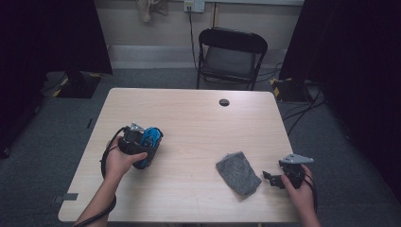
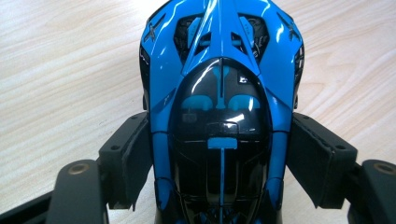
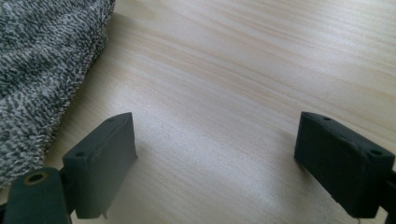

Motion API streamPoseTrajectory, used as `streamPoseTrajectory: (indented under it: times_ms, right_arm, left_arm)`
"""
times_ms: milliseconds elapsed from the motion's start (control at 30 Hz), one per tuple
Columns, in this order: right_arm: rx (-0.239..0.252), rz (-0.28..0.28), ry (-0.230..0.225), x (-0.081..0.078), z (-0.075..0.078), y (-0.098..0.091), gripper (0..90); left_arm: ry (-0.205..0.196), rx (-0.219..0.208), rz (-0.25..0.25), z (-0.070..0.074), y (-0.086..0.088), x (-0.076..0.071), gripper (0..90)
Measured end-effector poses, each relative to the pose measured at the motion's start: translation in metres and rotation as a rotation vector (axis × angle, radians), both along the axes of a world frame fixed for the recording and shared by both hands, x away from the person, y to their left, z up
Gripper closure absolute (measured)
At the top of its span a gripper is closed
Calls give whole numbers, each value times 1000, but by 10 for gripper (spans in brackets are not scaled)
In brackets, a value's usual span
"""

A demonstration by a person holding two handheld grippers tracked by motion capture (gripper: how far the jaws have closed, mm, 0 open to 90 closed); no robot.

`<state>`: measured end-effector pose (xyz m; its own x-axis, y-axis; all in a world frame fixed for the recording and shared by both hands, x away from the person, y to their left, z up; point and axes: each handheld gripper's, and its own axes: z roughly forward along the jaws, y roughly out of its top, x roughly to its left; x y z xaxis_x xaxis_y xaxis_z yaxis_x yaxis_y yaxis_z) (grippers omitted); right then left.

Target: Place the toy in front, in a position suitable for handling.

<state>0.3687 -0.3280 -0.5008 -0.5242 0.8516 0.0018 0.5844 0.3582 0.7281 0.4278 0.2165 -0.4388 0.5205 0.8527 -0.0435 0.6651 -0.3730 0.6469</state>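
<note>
A glossy blue and black toy car [image 1: 151, 140] is at the left of the wooden table [image 1: 194, 123], nose pointing away from the hand. My left gripper [image 1: 145, 150] is shut on it. In the left gripper view its two black pads [image 2: 134, 154] press against the sides of the car [image 2: 219, 74] around the cockpit. A grey knitted cloth [image 1: 238, 172] lies flat at the front right. Just right of the cloth, my right gripper [image 1: 270, 178] rests low over the table, open. In the right gripper view the jaws of my right gripper [image 3: 217, 158] stand wide apart over bare wood, with the cloth [image 3: 42, 70] at the left.
A black folding chair [image 1: 231, 52] stands behind the table's far edge. A round cable hole [image 1: 224, 102] sits near the back of the tabletop. Cables trail on the grey carpet at the right. Bare wood lies between the car and the cloth.
</note>
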Motion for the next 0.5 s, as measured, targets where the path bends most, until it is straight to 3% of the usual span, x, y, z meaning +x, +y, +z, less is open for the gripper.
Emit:
streamPoseTrajectory:
  times_ms: [500]
  right_arm:
    - [0, 0, 0, 0, 0, 0, 120]
  left_arm:
    - [-19, -23, -67, 16, -23, 0, 273]
